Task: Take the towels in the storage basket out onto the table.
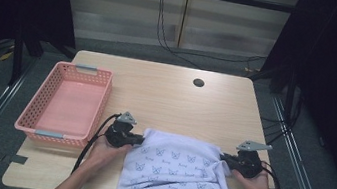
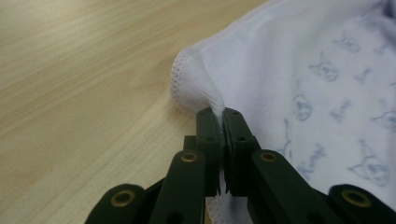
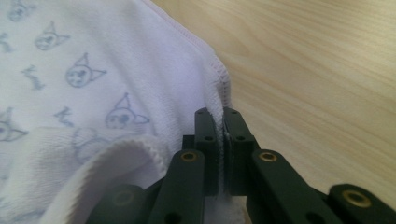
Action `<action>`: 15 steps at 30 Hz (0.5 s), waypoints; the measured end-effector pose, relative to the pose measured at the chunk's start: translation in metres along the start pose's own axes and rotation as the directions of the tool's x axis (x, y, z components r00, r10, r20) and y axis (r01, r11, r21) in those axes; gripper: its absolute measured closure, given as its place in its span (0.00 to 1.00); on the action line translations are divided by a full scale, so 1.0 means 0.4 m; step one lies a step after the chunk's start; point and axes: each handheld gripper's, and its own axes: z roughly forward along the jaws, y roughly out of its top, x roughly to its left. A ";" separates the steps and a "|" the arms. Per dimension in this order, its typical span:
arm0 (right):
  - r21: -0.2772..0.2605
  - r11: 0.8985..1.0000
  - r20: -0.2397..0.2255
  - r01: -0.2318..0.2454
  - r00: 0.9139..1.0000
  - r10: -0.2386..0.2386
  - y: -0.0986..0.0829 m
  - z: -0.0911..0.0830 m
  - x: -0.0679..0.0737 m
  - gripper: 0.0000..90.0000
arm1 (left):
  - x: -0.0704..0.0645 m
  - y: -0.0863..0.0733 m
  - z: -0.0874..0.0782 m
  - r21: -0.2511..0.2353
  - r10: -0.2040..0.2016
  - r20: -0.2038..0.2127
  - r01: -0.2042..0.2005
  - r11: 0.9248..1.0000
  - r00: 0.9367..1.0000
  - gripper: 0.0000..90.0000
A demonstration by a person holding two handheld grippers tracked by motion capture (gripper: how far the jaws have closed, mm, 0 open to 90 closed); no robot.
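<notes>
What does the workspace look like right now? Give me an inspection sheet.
Surface: wooden table, round grommet hole near far edge.
Job's things: white printed cloth at near edge, far corners pinched, near part hanging over the edge.
Clutter: pink basket at left, nothing seen inside.
Grippers: left gripper shut on cloth hem; right gripper shut on opposite hem.
Cables: black gripper cable trails off near edge; wires on floor behind.
Surroundings: dark curtains, grey floor.

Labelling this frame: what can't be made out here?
- Cloth: near edge cut off by the high view's bottom.
- Print on it: too small to read in the high view.
- Basket: near inner wall hidden by its own rim.
- Left gripper, right gripper: cloth between the jaws hidden.
</notes>
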 end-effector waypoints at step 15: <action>-0.273 0.962 0.009 -0.021 1.000 0.024 0.195 -0.112 -0.049 0.97 | 0.056 0.129 -0.125 -0.196 -0.007 -0.074 -0.008 0.981 0.997 0.96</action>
